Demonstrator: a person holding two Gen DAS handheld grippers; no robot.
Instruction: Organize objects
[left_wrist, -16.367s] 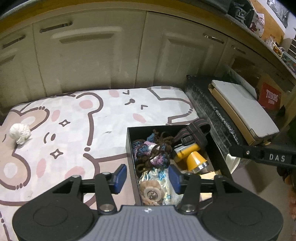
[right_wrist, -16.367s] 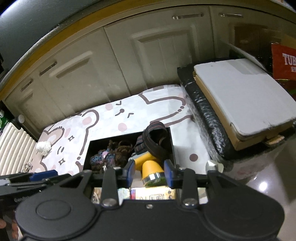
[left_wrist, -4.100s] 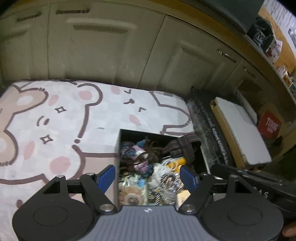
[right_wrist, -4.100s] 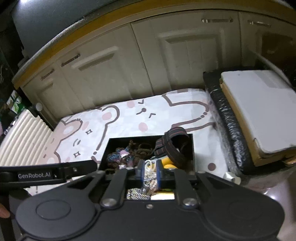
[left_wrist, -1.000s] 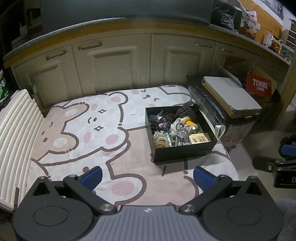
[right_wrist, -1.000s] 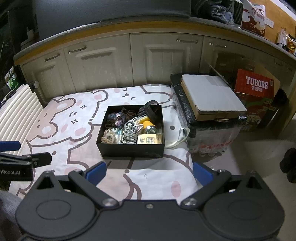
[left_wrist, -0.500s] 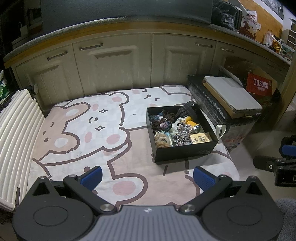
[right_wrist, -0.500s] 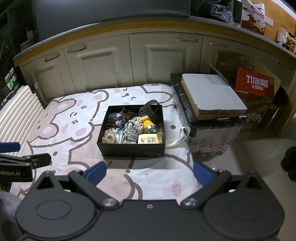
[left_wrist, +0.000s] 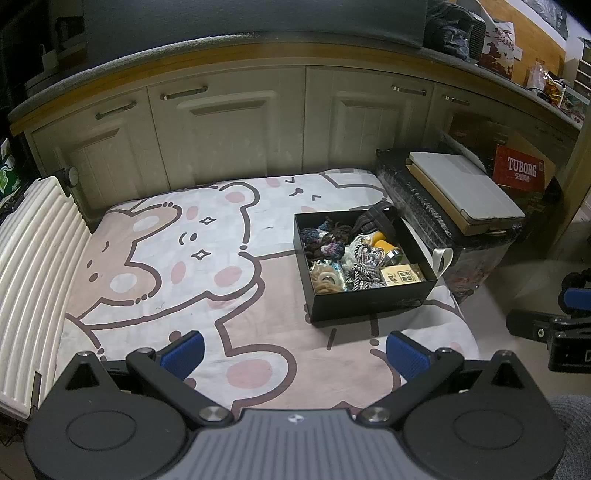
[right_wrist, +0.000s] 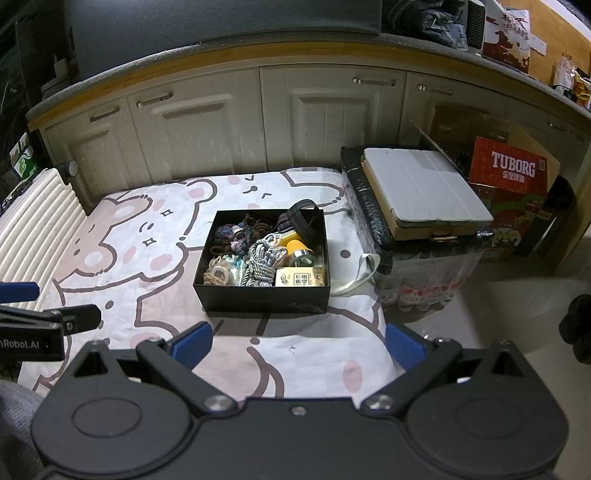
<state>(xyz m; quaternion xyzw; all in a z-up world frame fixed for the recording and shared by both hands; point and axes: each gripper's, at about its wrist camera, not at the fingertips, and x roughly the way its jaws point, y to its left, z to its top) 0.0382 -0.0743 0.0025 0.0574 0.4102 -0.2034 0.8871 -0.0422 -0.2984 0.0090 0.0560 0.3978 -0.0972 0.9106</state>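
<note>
The black box sits on the bear blanket, toward its right side, packed with a rope bundle, yarn and a yellow flashlight. Left gripper and right gripper both hang near the blanket's near edge, jaws spread wide, gripping nothing. Cabinets stand far behind.

— Where does the box sit?
— On the blanket, toward its right edge; cabinets stand behind; a radiator lies along the left.
— And inside?
— Hair ties at the left; a rope bundle in the middle; a card at the front right.
</note>
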